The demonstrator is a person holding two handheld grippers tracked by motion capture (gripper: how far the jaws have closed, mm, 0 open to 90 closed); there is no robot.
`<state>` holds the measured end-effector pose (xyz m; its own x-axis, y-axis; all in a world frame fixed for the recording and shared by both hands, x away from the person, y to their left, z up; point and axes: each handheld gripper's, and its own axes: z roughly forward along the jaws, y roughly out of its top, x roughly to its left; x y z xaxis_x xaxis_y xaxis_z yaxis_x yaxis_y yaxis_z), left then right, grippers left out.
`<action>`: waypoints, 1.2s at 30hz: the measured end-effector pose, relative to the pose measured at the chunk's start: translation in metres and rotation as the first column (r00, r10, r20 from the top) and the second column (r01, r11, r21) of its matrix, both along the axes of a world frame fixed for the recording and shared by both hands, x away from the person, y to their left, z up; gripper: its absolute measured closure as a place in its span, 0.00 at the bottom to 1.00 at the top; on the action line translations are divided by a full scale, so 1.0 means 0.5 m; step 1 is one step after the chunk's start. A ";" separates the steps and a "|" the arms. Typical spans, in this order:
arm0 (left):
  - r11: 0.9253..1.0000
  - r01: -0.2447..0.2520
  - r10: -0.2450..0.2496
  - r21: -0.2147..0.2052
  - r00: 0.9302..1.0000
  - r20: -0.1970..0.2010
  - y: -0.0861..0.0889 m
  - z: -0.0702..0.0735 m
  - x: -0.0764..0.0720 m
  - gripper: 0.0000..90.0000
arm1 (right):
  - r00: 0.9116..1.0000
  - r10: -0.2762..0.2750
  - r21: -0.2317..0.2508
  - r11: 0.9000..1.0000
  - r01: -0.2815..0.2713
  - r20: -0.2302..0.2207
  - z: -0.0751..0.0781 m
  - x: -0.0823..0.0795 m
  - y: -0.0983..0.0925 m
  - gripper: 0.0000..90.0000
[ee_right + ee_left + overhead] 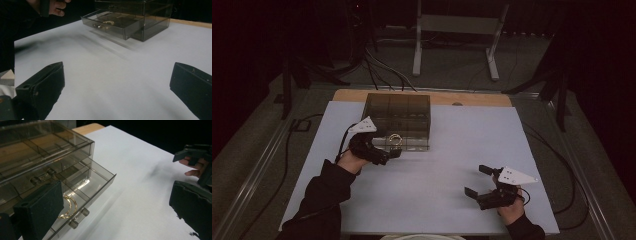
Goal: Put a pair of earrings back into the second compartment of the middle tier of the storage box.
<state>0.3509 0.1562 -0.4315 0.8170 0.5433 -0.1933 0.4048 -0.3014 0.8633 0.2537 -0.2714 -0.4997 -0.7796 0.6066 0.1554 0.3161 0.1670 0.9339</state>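
Smoky clear drawer organiser point(398, 120) near the bench's far edge, bottom drawer point(85, 187) pulled out, gold chain point(67, 208) inside, left gripper point(393, 154) spread wide beside it holding nothing, right gripper point(477, 181) agape near the near-right corner.

- Drawer box point(404, 112): smoke-tinted transparent plastic, glossy, smooth.
- Open drawer point(93, 180): same clear glossy plastic, with a moulded clear handle point(78, 218).
- Chain point(68, 207): gold-coloured metal, shiny.
- Table cover point(447, 170): white, matt, smooth.
- Tabletop far edge point(482, 98): light wood.
- Gripper pads point(41, 210): black, matt, finely textured.
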 end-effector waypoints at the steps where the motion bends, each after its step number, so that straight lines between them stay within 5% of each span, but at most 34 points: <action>1: 1.000 0.007 -0.007 0.002 1.000 0.000 0.003 0.000 -0.003 0.00 | 1.000 0.000 0.000 1.000 0.000 0.003 0.000 0.001 0.000 0.00; 11: 1.000 0.006 -0.006 -0.019 1.000 0.013 0.024 -0.023 -0.038 0.00 | 1.000 0.003 -0.002 1.000 -0.003 -0.001 -0.001 0.001 0.001 0.00; 18: 1.000 0.001 -0.001 0.013 1.000 0.025 0.034 -0.051 -0.067 0.00 | 1.000 0.000 -0.005 1.000 0.000 -0.002 -0.001 0.000 0.000 0.00; 36: 0.999 -0.031 0.031 0.017 1.000 0.003 0.076 -0.101 -0.119 0.00 | 1.000 -0.002 0.001 1.000 0.002 -0.006 -0.001 0.001 -0.001 0.00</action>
<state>0.2914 0.1944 -0.4819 0.8000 0.5718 -0.1816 0.4121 -0.3036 0.8591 0.2540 -0.2717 -0.5002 -0.7776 0.6078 0.1608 0.3224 0.1659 0.9320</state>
